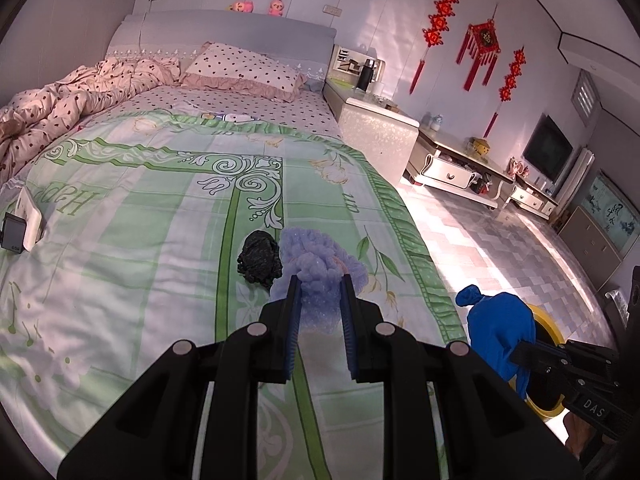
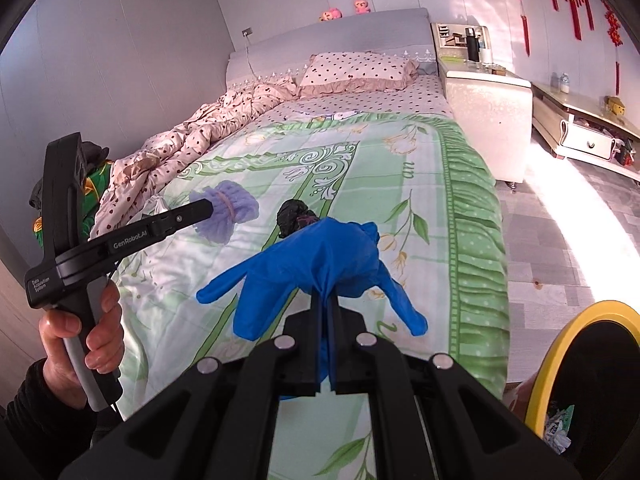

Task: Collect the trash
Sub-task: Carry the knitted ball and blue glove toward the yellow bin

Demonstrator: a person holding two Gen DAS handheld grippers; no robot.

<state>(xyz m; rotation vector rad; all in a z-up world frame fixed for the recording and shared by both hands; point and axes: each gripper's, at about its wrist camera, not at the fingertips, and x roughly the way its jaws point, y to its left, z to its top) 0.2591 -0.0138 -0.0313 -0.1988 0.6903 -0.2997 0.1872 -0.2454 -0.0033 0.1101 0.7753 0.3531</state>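
A: What have the tongs got?
B: The left gripper (image 1: 319, 286) is clamped on a purple fluffy bundle (image 1: 320, 264); the right gripper (image 2: 325, 300) pinches a blue glove (image 2: 320, 256), both above the bed (image 1: 160, 200).
A: Anything left lying there?
B: A black wad (image 1: 259, 255) on the green blanket (image 2: 448, 184). A yellow-rimmed bin (image 2: 560, 340) stands on the tiled floor (image 1: 480, 232), paper scraps (image 2: 558, 430) inside.

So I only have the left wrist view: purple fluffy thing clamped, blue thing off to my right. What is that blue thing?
Observer: A blue glove, pinched by its cuff in the shut right gripper.
Operator: Anything in the yellow bin?
Observer: Yes, the yellow-rimmed bin shows crumpled scraps inside near its rim.
Operator: Who holds my gripper?
Observer: A bare hand with a dark sleeve grips the left gripper by its handle.
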